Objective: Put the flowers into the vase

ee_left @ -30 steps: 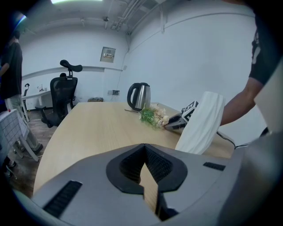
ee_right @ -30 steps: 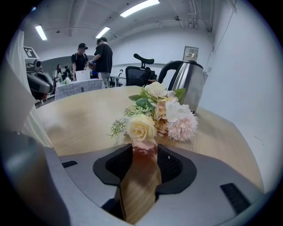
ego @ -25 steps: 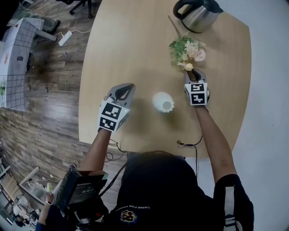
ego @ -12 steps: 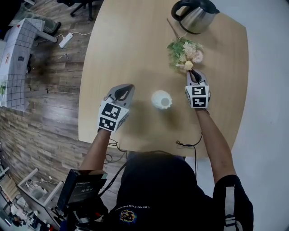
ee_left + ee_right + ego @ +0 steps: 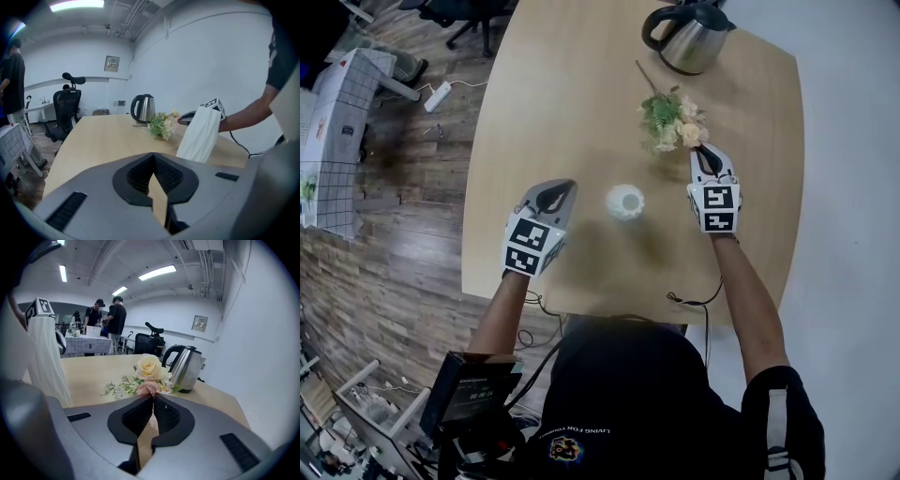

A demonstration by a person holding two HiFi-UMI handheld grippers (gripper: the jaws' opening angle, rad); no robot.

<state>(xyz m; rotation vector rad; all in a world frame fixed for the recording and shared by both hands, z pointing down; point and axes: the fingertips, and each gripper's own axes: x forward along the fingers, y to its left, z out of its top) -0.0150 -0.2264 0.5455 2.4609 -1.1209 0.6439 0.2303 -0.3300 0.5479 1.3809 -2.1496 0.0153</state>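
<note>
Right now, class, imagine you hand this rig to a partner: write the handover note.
Left gripper: shut, empty, left of the vase.
Right gripper: jaws just closed on the flowers at the bloom end; stems point towards the kettle.
Vase: upright on the table, no flowers in it.
Done: flowers gripped.
Left: carry them over and get the stems into the vase; probably needs a regrip.

— Which colours are shown on the table?
— Pale wood; the vase is white, the flowers cream, pink and green.
— The left gripper and right gripper?
— Grey, marked with black-and-white squares; the far kettle is silver and black.
</note>
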